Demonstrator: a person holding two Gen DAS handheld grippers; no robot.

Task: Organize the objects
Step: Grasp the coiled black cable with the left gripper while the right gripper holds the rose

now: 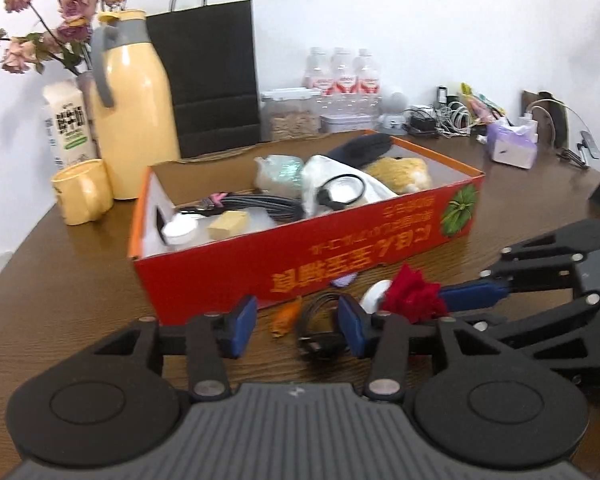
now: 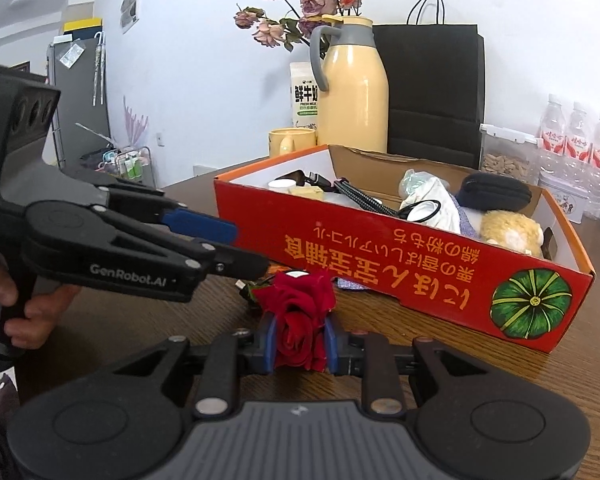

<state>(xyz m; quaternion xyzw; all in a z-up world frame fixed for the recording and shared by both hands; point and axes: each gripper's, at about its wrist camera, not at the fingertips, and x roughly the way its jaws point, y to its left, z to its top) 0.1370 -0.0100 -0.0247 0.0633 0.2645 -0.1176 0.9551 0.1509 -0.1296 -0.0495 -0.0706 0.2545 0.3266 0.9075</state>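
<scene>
One red rose (image 2: 300,320), velvety bloom between right jaws.

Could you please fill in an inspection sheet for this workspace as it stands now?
Surface: brown wooden table, bare wood in front.
Job's things: red cardboard box open, holding cables, a pouch and a plush toy; red rose in front of it.
Clutter: small orange item and white round item by the box.
Grippers: left tongs open, nothing between them; right tongs shut on the rose.
Cables: black cable coiled on the table; another inside the box.
Surroundings: yellow jug, black paper bag, water bottles, dried flowers.
</scene>
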